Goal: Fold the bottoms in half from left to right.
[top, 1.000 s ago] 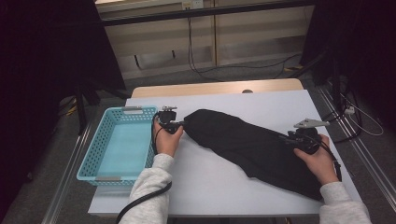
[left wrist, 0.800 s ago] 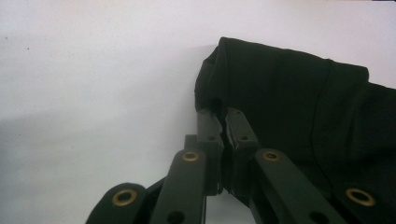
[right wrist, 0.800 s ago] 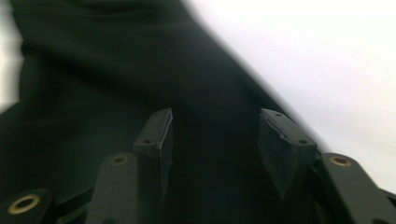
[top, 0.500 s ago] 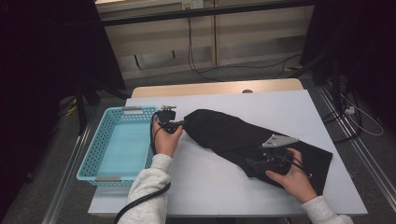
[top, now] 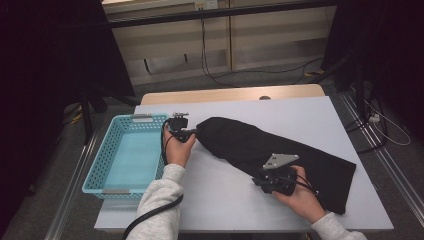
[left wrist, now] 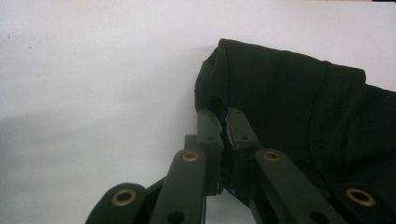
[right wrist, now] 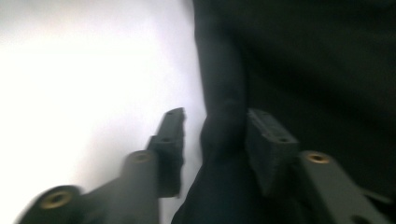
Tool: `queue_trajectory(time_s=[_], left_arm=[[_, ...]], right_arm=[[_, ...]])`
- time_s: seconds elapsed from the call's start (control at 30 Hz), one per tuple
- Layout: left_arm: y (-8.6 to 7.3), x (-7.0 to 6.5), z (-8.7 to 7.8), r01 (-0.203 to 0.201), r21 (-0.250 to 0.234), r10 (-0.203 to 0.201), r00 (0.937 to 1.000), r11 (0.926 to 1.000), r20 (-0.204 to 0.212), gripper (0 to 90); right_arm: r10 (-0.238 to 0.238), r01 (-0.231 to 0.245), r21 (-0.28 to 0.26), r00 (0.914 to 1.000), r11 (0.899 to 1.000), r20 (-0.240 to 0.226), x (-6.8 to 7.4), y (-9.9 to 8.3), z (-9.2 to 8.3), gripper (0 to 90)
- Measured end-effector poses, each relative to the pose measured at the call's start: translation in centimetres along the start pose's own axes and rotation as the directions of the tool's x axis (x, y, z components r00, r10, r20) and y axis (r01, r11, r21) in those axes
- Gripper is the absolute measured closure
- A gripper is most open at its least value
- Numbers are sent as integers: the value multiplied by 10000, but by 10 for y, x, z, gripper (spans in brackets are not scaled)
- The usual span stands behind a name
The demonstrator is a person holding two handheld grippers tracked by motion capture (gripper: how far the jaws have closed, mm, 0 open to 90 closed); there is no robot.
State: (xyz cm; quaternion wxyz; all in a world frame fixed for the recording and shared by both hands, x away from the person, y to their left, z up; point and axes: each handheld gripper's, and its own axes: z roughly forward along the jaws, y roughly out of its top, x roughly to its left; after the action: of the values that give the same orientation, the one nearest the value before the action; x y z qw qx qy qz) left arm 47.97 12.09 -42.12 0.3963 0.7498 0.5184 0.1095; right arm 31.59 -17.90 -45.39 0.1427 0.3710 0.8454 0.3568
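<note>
A long black cloth (top: 285,150) lies slantwise across the white table (top: 225,205). My left gripper (top: 191,133) is shut on its left end; in the left gripper view the jaws (left wrist: 223,115) pinch the bunched edge of the cloth (left wrist: 289,98). My right gripper (top: 259,179) sits at the cloth's near edge, about midway along it. Its jaws (right wrist: 215,126) straddle a raised fold of the cloth (right wrist: 224,93) and have just been closing. One pad touches the fold; the other still stands a little off it.
A light blue plastic basket (top: 95,170) stands at the table's left side, close behind my left hand. A wooden table edge (top: 230,94) runs along the far side. Cables trail on the floor beyond and to the right.
My right gripper has slid left along the cloth's near edge, from its right end to about the middle. The left gripper has kept its grip and place.
</note>
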Motion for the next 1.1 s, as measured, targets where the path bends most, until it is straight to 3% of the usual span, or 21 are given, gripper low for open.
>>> queue_trajectory(time_s=[0.2,0.23,0.3,0.4,0.47,0.57,0.63,0.8,0.97,1.1], left_arm=[[-1,2,0,27,101,-27,10000,9999,-55,861],[-1,2,0,42,77,-41,10000,10000,-60,862],[1,1,-1,50,37,-50,10000,10000,-54,862],[4,0,-2,54,-65,-55,10000,10000,-70,864],[6,-1,-4,75,-118,-77,9999,9999,-121,865],[7,0,-6,138,-59,-140,9997,9999,-213,866],[5,1,-7,171,54,-169,9995,9998,-249,866],[-6,1,-6,142,249,-130,9989,9996,-446,866],[-10,1,-11,50,206,-38,9985,9998,-554,857],[-8,2,-13,65,20,-64,9990,10000,-451,768]], right_arm=[[-366,367,-52,9988,9993,315,3,-1,2,561],[-423,425,-45,9985,9991,339,3,-1,2,603],[-473,471,58,9977,9989,481,1,0,1,811],[-294,293,110,9995,9995,77,-5,0,-3,856],[-156,159,53,9989,9999,-444,-7,1,-10,862],[-298,308,59,9919,9995,-1231,-5,-3,-19,867],[-354,372,95,9883,9993,-1486,0,-9,-19,869],[-226,229,-2,9853,9997,-1695,7,-12,-18,849],[-146,128,-121,9869,9998,-1606,7,-11,-17,628],[-89,43,-376,9923,9993,-1232,3,-9,-19,501]])
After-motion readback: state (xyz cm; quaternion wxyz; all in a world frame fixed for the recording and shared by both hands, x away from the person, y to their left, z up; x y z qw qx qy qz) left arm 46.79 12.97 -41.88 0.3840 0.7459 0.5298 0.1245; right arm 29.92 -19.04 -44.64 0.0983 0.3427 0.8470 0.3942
